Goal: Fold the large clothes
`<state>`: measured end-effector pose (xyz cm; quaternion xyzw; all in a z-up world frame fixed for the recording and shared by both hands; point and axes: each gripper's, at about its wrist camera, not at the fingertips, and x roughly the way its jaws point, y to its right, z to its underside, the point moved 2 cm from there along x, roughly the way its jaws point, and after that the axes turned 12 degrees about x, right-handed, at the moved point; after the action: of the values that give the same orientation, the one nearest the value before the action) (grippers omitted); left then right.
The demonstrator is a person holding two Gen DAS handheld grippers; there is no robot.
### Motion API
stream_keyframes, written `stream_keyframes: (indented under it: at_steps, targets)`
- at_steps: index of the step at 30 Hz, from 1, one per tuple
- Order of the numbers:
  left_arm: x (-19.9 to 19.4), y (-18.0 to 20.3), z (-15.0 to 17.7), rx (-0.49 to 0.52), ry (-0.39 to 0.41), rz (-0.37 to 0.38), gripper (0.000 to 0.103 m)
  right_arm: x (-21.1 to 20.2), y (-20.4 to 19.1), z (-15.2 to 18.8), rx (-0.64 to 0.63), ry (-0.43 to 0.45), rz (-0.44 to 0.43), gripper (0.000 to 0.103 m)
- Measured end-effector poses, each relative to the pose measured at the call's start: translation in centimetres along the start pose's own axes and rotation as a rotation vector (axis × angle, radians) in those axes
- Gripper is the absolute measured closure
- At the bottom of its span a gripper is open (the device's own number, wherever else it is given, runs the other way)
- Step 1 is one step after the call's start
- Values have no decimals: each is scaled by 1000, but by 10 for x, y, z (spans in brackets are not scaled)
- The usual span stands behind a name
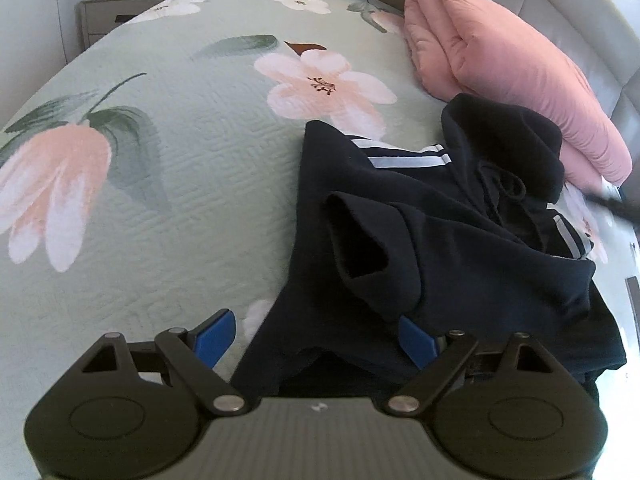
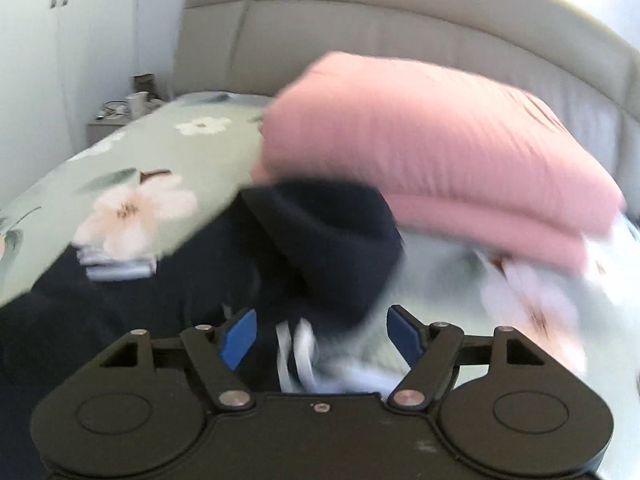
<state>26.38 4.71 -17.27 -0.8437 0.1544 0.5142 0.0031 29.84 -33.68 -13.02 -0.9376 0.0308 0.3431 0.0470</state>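
A: Hoodie (image 1: 440,216) lies rumpled on the bed (image 1: 168,184), just beside the pink quilt (image 1: 500,68). Which gripper is nearer?

B: Left gripper (image 1: 316,340). Its jaws are spread, and the hem lies between them, unpinched. The garment runs away from them toward the hood.

A: And the right gripper (image 2: 322,336)?

B: Spread too, empty, above the striped sleeve (blurred). Open bed lies leftward; the quilt crowds the right.
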Motion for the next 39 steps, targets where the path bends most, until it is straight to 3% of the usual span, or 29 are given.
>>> stream_keyframes:
  at_steps: [2, 6, 10, 14, 17, 18, 20, 21, 25, 27, 30, 39]
  targets:
    - [-3, -2, 1, 6, -2, -10, 13, 24, -7, -23, -7, 25, -22, 16]
    - [-11, -8, 6, 31, -24, -60, 13, 77, -6, -65, -17, 9, 81, 17]
    - [-22, -18, 15, 26, -29, -87, 13, 114, -3, -68, -238, -89, 184, 17]
    - [-27, -35, 27, -29, -38, -97, 13, 122, -9, -70, -345, -60, 156, 17]
    - [-30, -41, 31, -50, -72, -90, 16, 138, -13, -71, -389, -118, 137, 18]
    - [-32, -42, 31, -51, -69, -89, 16, 142, -14, -71, -392, -145, 126, 21]
    - [-39, -42, 29, -48, -57, -93, 16, 154, -16, -63, -378, -203, 157, 83]
    - [-41, -42, 28, -50, -51, -96, 16, 157, -19, -60, -363, -208, 189, 83]
    - [-50, -36, 23, -50, -26, -99, 16, 139, -36, -43, -371, -110, 212, 89]
    - [-54, -31, 21, -38, -19, -86, 16, 120, -35, -49, -312, -48, 198, 89]
    - [-59, -21, 18, -16, -3, -70, 16, 86, -29, -66, -226, -11, 159, 89]
    - [-77, 3, 12, 14, 46, -10, 16, -52, -57, -92, -226, 64, -35, 89]
